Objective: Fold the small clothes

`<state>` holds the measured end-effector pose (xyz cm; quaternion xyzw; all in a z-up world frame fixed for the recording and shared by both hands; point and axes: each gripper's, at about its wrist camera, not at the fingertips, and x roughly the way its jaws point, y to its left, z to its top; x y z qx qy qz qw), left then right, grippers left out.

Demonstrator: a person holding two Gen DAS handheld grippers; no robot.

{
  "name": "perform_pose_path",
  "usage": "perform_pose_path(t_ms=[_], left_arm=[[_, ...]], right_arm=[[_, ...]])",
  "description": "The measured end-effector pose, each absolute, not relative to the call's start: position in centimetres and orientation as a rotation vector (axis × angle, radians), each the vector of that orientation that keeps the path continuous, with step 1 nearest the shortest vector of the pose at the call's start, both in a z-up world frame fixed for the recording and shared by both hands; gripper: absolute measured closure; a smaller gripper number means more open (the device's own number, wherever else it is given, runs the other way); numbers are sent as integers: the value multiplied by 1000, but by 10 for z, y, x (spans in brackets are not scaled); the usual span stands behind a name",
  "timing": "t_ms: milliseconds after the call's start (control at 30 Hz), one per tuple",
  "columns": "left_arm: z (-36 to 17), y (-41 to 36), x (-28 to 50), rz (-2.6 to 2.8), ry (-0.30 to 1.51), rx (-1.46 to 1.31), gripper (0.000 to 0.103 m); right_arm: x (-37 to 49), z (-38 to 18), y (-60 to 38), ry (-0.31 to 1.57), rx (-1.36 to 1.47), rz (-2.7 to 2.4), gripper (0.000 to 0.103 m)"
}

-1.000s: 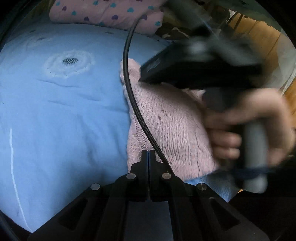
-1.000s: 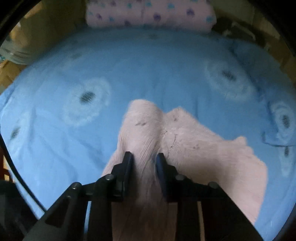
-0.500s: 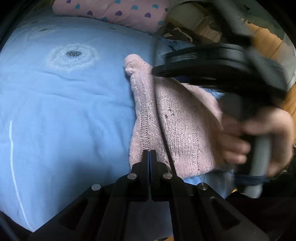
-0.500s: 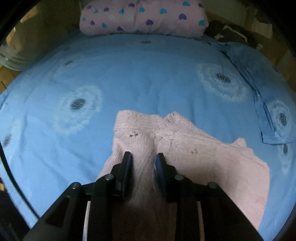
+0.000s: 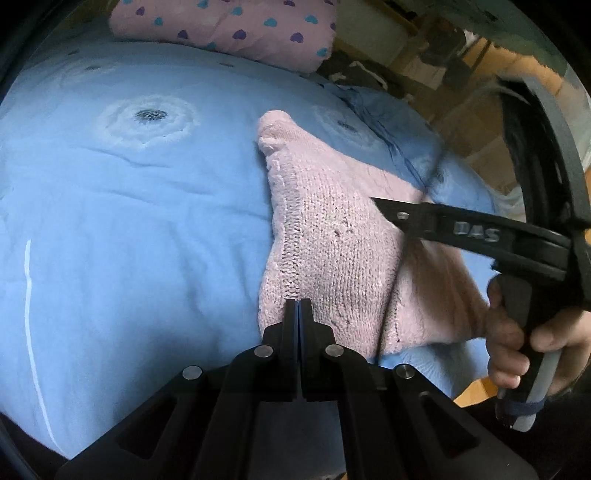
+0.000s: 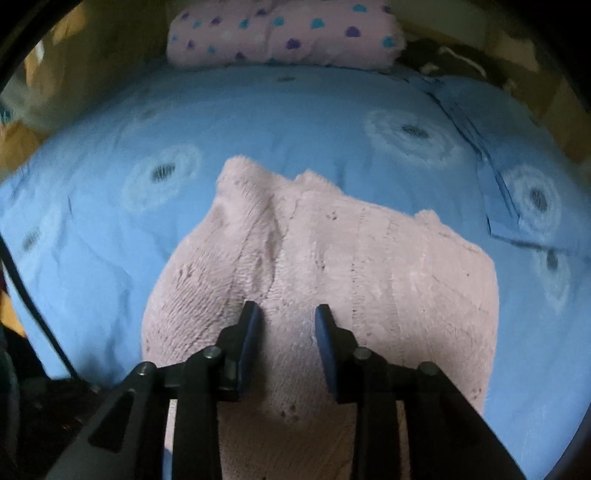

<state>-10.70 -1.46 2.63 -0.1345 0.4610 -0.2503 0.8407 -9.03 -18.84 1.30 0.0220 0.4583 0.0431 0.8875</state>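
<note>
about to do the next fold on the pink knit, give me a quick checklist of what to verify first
1. Right gripper has let go: ok, its jaws have just been opening and the pads stand off the pink knit garment.
2. Left gripper shut: ok. Whether it pinches the near hem: cannot tell.
3. Folded flap lying flat: not ok, a ridge and a raised corner remain.
4. Garment fully on the blue bedspread: ok.
5. Heart-print bundle away from the fold area: ok, at the far edge.
6. Black cable off the garment: ok.

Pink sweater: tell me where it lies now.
The pink sweater lies on the blue bedspread, under the right gripper, near the bed's near edge.
</note>
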Motion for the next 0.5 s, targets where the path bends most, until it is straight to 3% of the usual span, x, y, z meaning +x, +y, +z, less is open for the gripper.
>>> perform_pose_path(t_ms=[67, 100, 167, 200, 233, 300, 500], left_arm=[[29, -6, -106, -535, 978, -343, 103], [33, 0, -105, -539, 975, -372, 103], [42, 15, -104, -557, 949, -439, 88], [46, 22, -104, -567, 926, -467, 70], [52, 28, -102, -575, 898, -495, 59], [62, 42, -97, -597, 852, -541, 54], [31, 51, -48, -658, 997, -726, 52]], right_arm=[[-97, 22, -202, 948, 92, 74, 51], [-100, 27, -211, 932, 106, 58, 39], [-109, 40, -237, 864, 118, -24, 23], [-113, 43, -250, 839, 114, -72, 15], [-119, 46, -271, 815, 114, -139, 12], [-124, 43, -302, 819, 144, -218, 11], [-135, -8, -384, 935, 550, -212, 11]])
